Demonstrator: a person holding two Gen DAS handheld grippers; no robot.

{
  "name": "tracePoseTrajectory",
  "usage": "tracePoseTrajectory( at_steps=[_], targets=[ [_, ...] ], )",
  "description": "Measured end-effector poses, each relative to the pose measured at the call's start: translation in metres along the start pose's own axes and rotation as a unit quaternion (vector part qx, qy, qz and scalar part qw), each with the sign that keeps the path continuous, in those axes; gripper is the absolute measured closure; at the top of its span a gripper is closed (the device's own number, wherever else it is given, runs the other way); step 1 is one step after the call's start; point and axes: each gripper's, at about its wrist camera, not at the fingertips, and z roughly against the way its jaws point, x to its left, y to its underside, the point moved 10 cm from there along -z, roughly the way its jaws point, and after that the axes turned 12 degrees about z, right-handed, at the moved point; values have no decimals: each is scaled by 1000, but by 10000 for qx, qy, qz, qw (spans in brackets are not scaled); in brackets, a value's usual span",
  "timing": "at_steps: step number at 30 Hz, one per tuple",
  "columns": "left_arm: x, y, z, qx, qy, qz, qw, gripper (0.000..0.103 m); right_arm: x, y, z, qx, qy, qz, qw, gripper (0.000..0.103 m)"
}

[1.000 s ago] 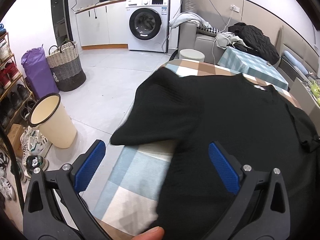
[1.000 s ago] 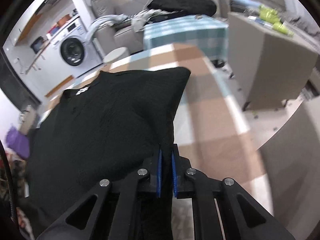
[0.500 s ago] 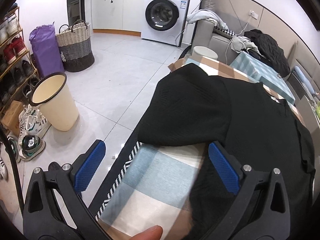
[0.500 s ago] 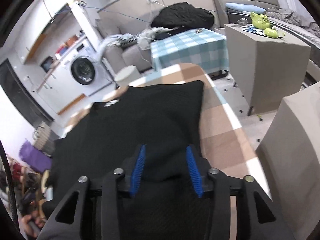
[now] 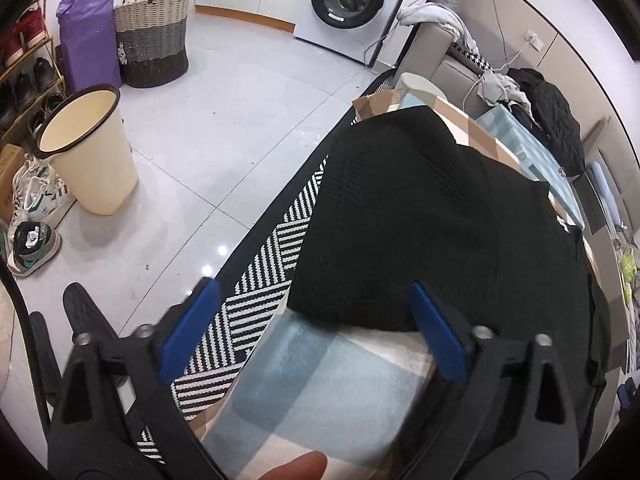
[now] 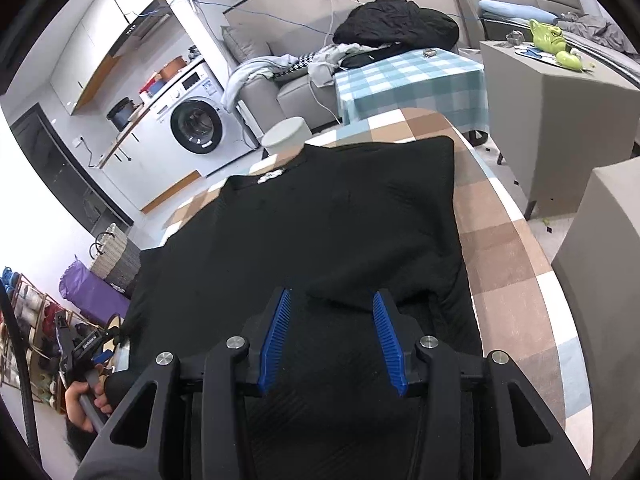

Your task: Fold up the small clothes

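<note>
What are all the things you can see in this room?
Shirt: one, black, spread on the checked tablecloth.
Washing machine: one, white, by the far wall.
Bin: one, cream, on the floor.
Basket: one, woven grey and cream, beside a purple bag.
Rug: one, black-and-white striped, under the table edge.
Stool: one, white, behind the table.
Left gripper: blue fingers open, at the sleeve's edge.
Right gripper: blue fingers open, above the shirt.

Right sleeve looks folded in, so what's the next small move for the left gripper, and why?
Probably ease the left gripper forward and close it on the left sleeve's hem. Its jaws, just narrowing, stand open with nothing between them, and that sleeve lies spread over the table's edge.
</note>
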Motion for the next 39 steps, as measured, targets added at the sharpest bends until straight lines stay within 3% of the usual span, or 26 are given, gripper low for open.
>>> tracePoseTrajectory(
  at_steps=[2, 4, 5, 7, 9, 15, 20, 23, 26, 29, 31, 34, 39],
  targets=[
    [2, -1, -10, 142, 28, 67, 9999, 31, 0, 2, -4, 53, -48, -54, 10000, 59],
    [0, 0, -18, 284, 115, 75, 9995, 54, -2, 3, -6, 55, -47, -64, 10000, 59],
    [-4, 0, -20, 336, 280, 77, 9990, 62, -3, 3, -7, 53, -40, -81, 9999, 59],
    [-4, -6, -22, 214, 311, 114, 9992, 85, -4, 2, -8, 46, -65, -123, 9999, 59],
    [-6, -16, -17, -77, 369, 69, 9993, 98, -3, 3, -7, 39, -71, -133, 9999, 59],
    [-44, -36, 19, -888, 486, -598, 9931, 98, -2, 3, -3, -10, -85, -115, 9999, 59],
    [-139, -34, 51, -1147, 1007, -1409, 9782, 98, -1, 1, 0, -69, -168, -153, 9997, 59],
    [-214, -6, 57, -907, 1668, -1942, 9624, 98, 1, 0, 4, -100, -205, -135, 9996, 59],
    [-278, 45, 47, -249, 2309, -2478, 9406, 96, -2, -1, 8, -136, -179, -151, 9996, 59],
    [-307, 86, 35, 351, 2566, -2692, 9276, 78, -10, 0, 12, -156, -108, -224, 9996, 59],
    [-305, 92, 29, 327, 2372, -2687, 9330, 42, -16, 1, 16, -178, -60, -304, 9994, 59],
    [-287, 89, 29, 115, 2275, -2569, 9392, 33, -21, 3, 21, -225, 3, -327, 9992, 59],
    [-234, 73, 12, 27, 1766, -2148, 9606, 33, -25, 7, 16, -155, -23, -375, 9992, 59]
  ],
)
